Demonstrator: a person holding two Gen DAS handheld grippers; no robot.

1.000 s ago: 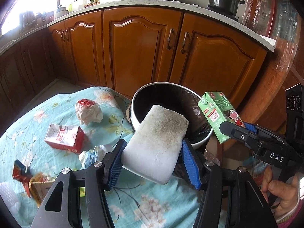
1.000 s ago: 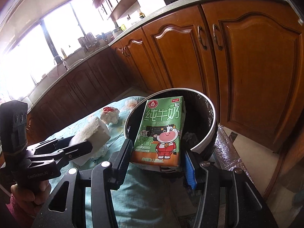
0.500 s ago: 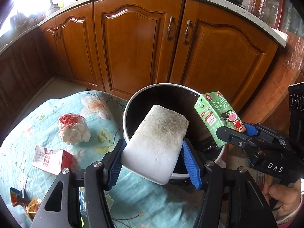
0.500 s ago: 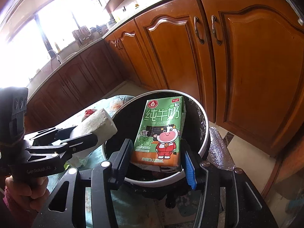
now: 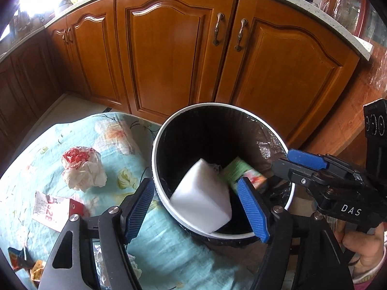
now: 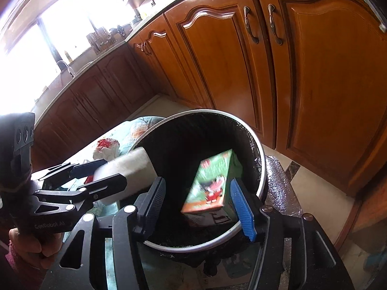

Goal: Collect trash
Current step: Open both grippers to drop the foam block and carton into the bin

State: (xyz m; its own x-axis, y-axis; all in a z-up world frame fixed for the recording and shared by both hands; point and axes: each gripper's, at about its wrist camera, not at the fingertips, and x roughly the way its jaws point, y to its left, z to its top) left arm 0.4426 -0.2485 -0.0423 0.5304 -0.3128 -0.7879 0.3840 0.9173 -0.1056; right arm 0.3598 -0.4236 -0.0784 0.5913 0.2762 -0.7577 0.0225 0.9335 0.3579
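A black-lined trash bin with a white rim point(image 5: 154, 149) point(image 6: 262, 169) stands against the cloth's edge. My left gripper point(image 5: 195, 181) hovers over the bin's near rim with its jaws opening. The white foam block point(image 5: 200, 193) drops between them into the bin, clear of both pads. My right gripper point(image 6: 197, 181) is over the bin as well, jaws opening. The green milk carton point(image 6: 212, 186) is blurred and tilted, falling inside the bin, and shows beside the block point(image 5: 238, 171). Each gripper appears in the other's view: right gripper point(image 5: 286, 165), left gripper point(image 6: 113, 171).
On the floral blue cloth point(image 5: 72, 133) lie a crumpled white and red wrapper point(image 5: 82, 169), a flattened red and white carton point(image 5: 53, 210) and snack wrappers point(image 5: 24, 263). Wooden cabinet doors point(image 5: 169, 55) stand close behind the bin. A hand holds each gripper.
Both grippers moved forward over the bin and spread their jaws. The foam block and the milk carton left the pads and are dropping into the bin.
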